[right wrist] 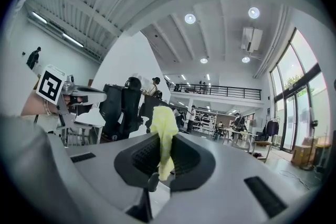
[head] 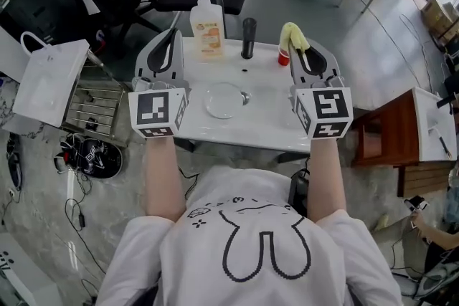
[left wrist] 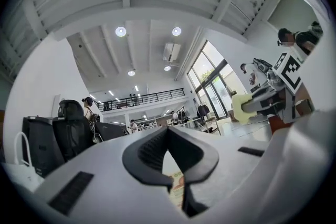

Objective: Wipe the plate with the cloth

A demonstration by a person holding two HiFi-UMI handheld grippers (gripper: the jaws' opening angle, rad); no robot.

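Plate (head: 224, 99), one, lies on the table (head: 265, 132) beside one bottle (head: 206, 29), one tumbler (head: 249, 38) and one cup (head: 284, 56); right gripper (right wrist: 165, 140) clamps one cloth (right wrist: 164, 120), left gripper (left wrist: 168, 131) is closed, empty.

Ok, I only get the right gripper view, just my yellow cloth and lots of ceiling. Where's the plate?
Observer: The clear plate lies near the middle of the white table, as the head view shows.
Operator: Is my other gripper holding anything?
Observer: No, the left gripper is shut with nothing in it.
Operator: What else is on the table?
Observer: A pump bottle, a dark tumbler and a small red cup stand along its far edge.
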